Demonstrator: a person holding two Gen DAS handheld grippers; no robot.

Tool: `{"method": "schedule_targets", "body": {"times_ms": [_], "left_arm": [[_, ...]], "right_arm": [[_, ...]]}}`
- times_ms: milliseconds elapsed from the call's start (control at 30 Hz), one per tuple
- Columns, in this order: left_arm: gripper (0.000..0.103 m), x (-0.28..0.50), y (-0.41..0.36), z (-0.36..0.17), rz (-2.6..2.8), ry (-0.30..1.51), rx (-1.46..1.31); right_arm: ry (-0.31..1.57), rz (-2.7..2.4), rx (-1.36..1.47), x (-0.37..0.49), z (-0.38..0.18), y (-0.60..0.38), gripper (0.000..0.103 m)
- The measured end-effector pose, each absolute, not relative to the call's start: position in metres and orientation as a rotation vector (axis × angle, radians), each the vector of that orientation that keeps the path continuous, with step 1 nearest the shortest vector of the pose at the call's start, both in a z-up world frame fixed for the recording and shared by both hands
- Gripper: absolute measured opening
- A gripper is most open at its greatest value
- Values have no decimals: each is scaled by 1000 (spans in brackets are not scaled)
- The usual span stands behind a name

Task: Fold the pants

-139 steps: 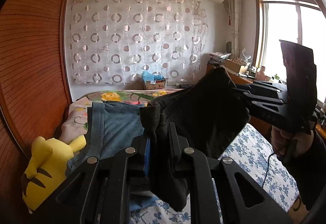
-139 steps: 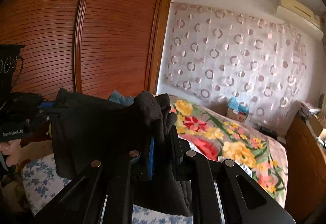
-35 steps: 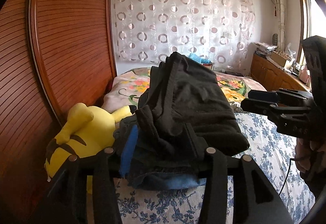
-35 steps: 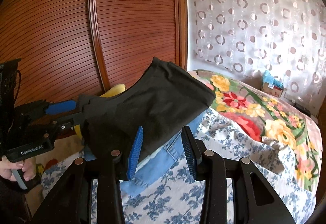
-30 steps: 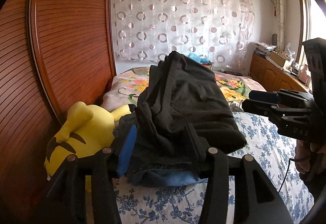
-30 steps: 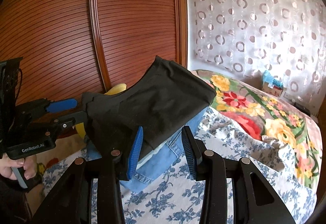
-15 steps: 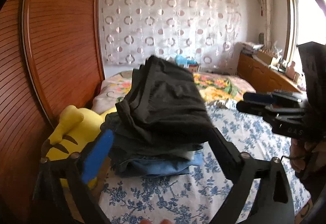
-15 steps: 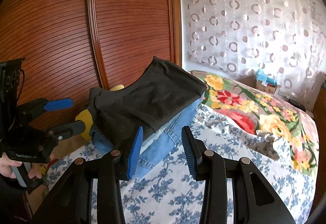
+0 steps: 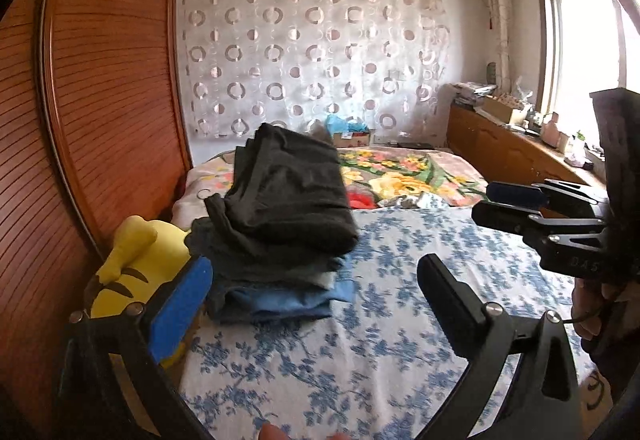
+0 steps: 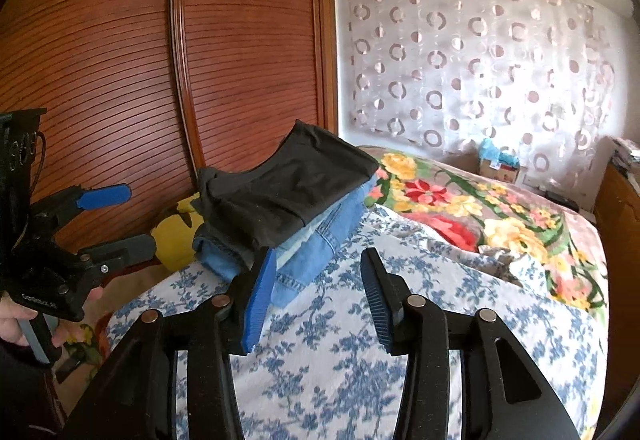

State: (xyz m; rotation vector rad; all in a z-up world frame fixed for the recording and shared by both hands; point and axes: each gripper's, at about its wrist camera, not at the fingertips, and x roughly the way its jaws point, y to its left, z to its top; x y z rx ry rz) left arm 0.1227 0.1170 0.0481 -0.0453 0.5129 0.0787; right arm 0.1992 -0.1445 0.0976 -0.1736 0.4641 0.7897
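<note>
pants: black pants (image 9: 286, 192), folded into a thick bundle, lying on top of the clothes pile; no gripper touches them
pile: blue jeans (image 10: 320, 244) at the bottom, a grey layer between them and the black pants; the pile sits on the blue-flowered sheet (image 9: 360, 352) of the bed, at its wardrobe side
left gripper: left gripper (image 9: 316, 292) spread wide, jaws have just been opening, nothing between them but bare sheet; held just short of the pile's near end, blue pad (image 9: 180, 308) toward the plush toy
right gripper: right gripper (image 10: 318, 294) part open, jaws have just been opening a little further, no cloth between them; left pad close by the jeans' corner, contact cannot be told; pile is ahead and to its left
right gripper, from left camera: seen at the right edge (image 9: 548, 216), well apart from the pile, hand (image 9: 592, 304) on the handle
left gripper, from right camera: seen at the left edge (image 10: 116, 220), jaws apart, beside the pile's wardrobe-side end, hand (image 10: 24, 324) below it
plush toy: yellow plush toy (image 9: 132, 264) just beside the pile, between it and the wardrobe (image 10: 140, 60)
blanket: bright flowered blanket (image 10: 472, 208) beyond the pile, toward the curtain (image 9: 312, 60)
dresser: wooden dresser (image 9: 504, 148) far across the bed from the pile, under the window, cluttered on top
</note>
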Motion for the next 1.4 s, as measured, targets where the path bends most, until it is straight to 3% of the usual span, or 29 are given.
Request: {"method": "schedule_targets", "body": {"times_ms": [267,467,833,1400], "left_arm": [[102,98,94,53,59,511,-12],[102,84,75,49,13,508,-7],[102,65,36,35,-46,533,-14],[102,47,-7,37,-30,539,-18]], "right_arm": [[440,725,-142,164,100,-165,65],[444,675,-120,144,93,-181,72],[461,546,-71,97,86,-206,79],[453,367,-18,51,91,-228,80]]}}
